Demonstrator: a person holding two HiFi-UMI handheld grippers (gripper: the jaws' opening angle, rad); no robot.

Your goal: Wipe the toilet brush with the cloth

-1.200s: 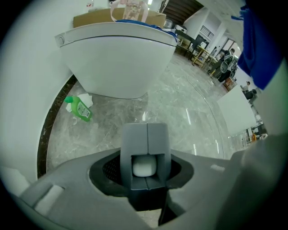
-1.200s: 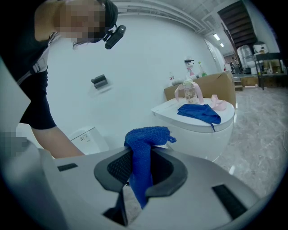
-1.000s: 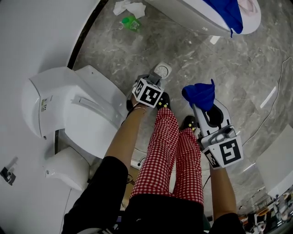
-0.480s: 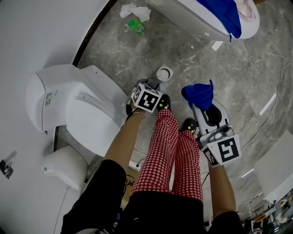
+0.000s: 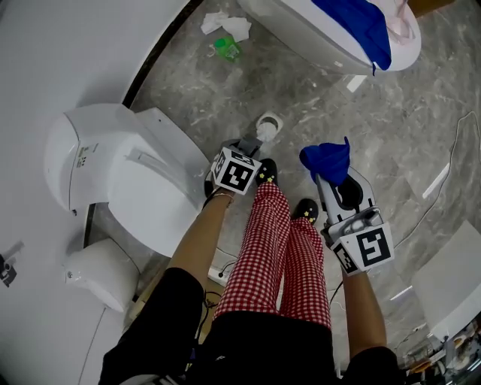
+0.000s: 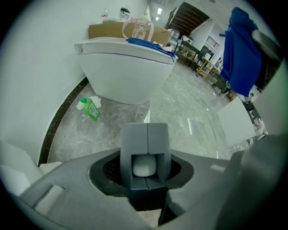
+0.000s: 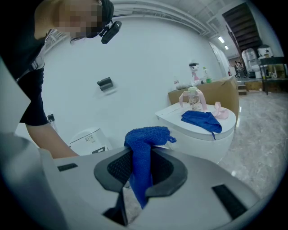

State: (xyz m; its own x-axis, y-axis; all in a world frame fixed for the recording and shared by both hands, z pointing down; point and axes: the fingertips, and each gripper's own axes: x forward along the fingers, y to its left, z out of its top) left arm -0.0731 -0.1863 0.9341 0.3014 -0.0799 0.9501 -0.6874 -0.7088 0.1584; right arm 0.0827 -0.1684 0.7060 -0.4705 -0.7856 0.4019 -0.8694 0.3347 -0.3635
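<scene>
left tongs (image 5: 252,143) have raised the toilet brush (image 6: 144,165) above its holder (image 5: 268,124).

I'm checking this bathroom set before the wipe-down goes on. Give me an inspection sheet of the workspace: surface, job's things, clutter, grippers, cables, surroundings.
Surface: glossy grey marbled floor.
Job's things: white toilet brush handle sits between the left hand-held gripper jaws; blue knitted cloth hangs from the right hand-held gripper.
Clutter: green plastic bottle and crumpled white tissue on the floor by the wall; second blue cloth on the far white toilet.
Grippers: left shut on the handle; right shut on the cloth.
Cables: thin cable on the floor at the right.
Surroundings: near white toilet by the person's left leg; white wall.
</scene>
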